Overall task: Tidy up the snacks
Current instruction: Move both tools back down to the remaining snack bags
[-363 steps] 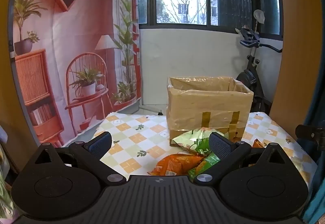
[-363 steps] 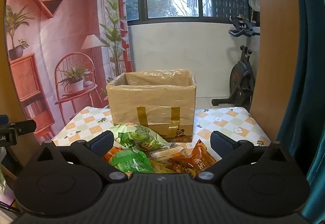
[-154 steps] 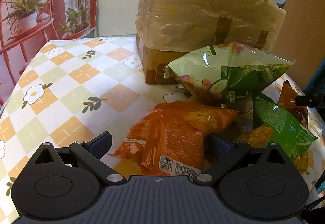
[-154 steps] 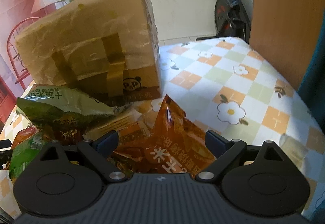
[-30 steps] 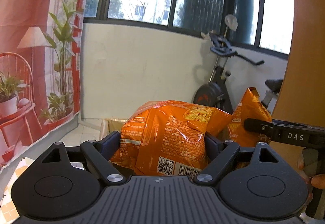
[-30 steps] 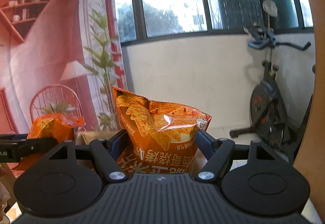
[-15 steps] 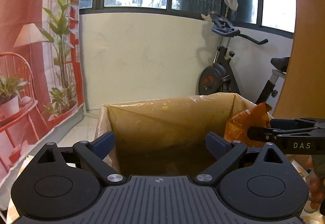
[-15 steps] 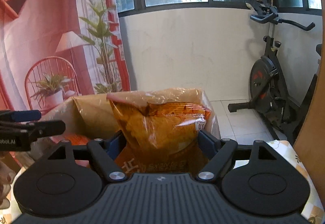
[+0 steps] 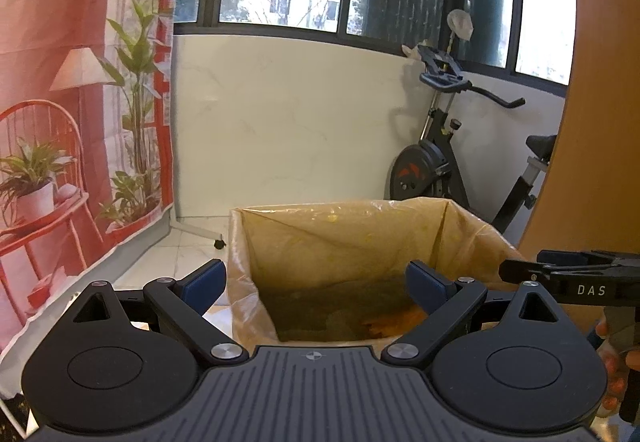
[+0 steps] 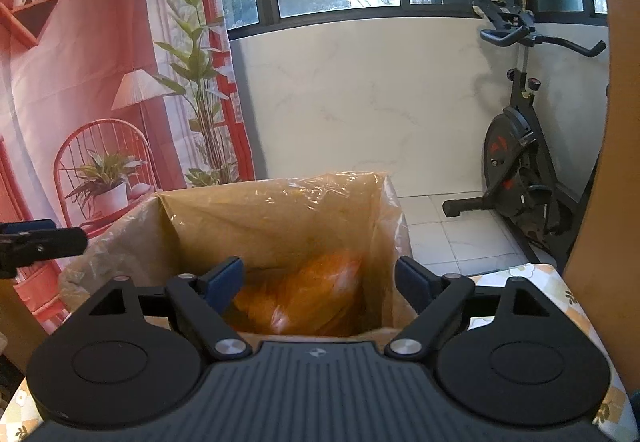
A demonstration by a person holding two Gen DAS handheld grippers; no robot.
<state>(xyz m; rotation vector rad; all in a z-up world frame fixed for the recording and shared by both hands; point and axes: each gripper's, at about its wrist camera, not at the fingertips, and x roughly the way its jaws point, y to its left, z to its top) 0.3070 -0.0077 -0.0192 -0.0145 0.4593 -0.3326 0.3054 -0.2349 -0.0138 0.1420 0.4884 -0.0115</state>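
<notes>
Both tools, left tool (image 9: 316, 282) and right tool (image 10: 319, 280), gape empty above the box (image 10: 280, 217).

Tan plastic-lined box (image 10: 280, 226), orange snack bag (image 10: 304, 294), black claws with blue pads (image 10: 224, 278), checked floral tablecloth (image 10: 560, 290)

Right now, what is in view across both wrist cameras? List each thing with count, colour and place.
Cardboard box: one, brown, plastic-lined, open, directly ahead of both tongs.
Snack bag: at least one, orange, inside the box.
Tablecloth: one, checked with flowers, under the box.
Exercise bike: one, black, by the white wall, right.
Backdrop: one, red, printed with chair and plants, left.
Left tongs: open, empty, over the box.
Right tongs: open, empty, over the box.
</notes>
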